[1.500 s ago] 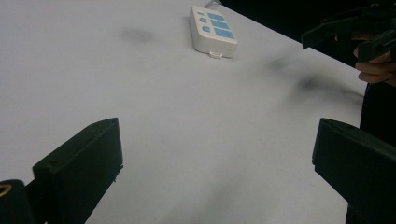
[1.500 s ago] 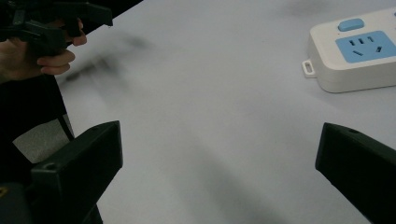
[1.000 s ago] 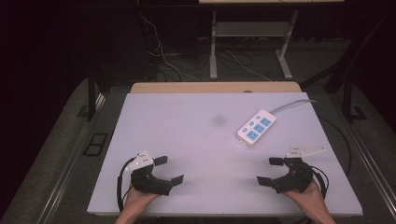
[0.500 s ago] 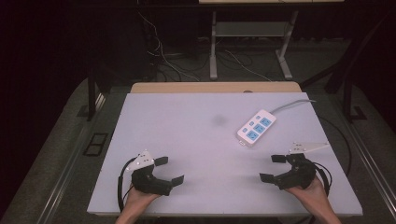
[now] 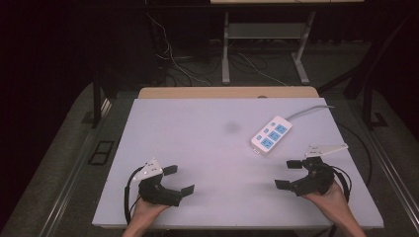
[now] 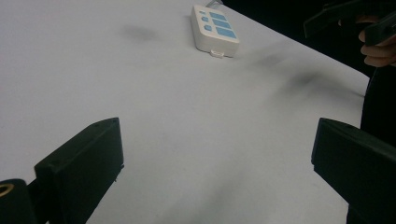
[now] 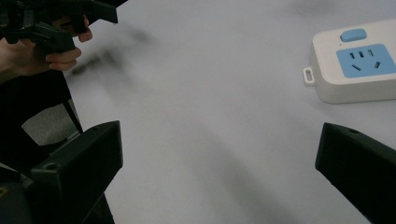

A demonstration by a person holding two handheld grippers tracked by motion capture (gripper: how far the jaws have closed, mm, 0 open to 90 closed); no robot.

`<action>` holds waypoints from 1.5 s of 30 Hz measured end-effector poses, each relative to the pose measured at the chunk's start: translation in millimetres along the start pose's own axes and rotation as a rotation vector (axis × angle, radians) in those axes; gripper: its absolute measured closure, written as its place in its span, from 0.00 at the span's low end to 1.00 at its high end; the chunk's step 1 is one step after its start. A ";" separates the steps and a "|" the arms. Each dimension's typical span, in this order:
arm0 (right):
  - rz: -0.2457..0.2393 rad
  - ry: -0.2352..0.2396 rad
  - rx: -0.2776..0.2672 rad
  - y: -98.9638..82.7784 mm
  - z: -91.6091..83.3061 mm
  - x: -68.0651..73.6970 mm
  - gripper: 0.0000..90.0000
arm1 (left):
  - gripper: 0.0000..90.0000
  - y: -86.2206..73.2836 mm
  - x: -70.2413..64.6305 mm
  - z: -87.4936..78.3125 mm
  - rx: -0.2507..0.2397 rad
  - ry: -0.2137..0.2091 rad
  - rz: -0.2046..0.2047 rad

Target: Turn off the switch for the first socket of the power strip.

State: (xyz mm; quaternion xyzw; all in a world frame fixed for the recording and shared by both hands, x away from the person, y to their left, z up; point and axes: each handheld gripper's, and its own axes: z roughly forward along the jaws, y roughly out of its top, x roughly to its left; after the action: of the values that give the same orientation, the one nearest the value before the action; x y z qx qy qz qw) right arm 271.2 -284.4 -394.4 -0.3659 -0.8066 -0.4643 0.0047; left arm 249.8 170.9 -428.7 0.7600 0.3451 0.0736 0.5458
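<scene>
Black fingers of the right gripper stand wide apart with nothing between them, and over the last second that hand has eased slightly back toward the worktop's near edge; the left gripper, fingers equally spread and empty, has held its place. No reach looks begun yet. Ahead of the right fingers, apart from them, lies the white power strip with blue sockets, flat and angled, its grey cord trailing away.
</scene>
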 end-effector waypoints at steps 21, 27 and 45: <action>-0.038 -0.003 0.029 30.8 2.4 -5.6 0.01 | 0.01 0.1 1.7 -0.9 -0.006 0.001 -0.009; -0.052 -0.011 0.033 41.2 2.9 -8.0 0.01 | 0.01 0.1 1.7 -0.9 -0.007 0.000 -0.010; -0.062 -0.027 0.068 70.0 7.3 -23.9 0.01 | 0.01 0.2 1.6 -1.1 -0.007 -0.005 -0.008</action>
State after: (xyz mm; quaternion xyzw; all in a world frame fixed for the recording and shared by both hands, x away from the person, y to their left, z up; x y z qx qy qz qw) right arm 332.8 -271.8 -354.6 -0.3466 -0.8329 -0.4313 -0.0082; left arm 250.6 172.7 -428.5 0.7570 0.3464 0.0709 0.5495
